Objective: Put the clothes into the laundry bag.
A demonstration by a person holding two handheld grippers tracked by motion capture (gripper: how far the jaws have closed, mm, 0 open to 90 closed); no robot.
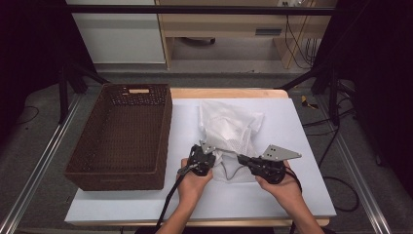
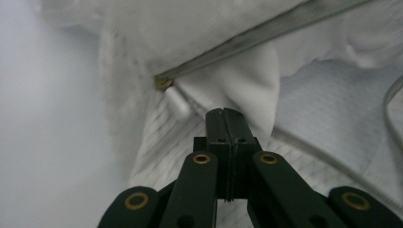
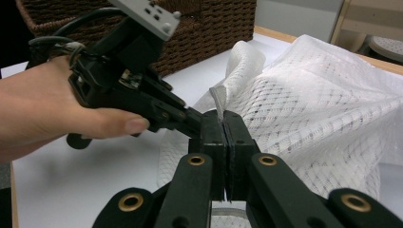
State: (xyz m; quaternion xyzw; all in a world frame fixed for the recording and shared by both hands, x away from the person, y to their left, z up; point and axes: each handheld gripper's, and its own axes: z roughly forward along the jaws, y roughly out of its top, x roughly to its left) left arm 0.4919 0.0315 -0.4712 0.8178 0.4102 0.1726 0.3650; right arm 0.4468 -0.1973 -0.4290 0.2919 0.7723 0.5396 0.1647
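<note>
White mesh laundry bag [image 1: 229,131] lies crumpled just right of the brown woven rectangular basket [image 1: 122,139]. My left tongs [image 2: 225,116] and right tongs [image 3: 222,118] are both clamped on its near edge.

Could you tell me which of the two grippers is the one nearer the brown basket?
The left gripper: it sits between the wicker basket and the right gripper, which is farther along the white mesh bag.

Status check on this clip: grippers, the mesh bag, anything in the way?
Left gripper shut on mesh bag. Right gripper shut on it too, near edge. Wicker basket to the left, apart from the bag.
</note>
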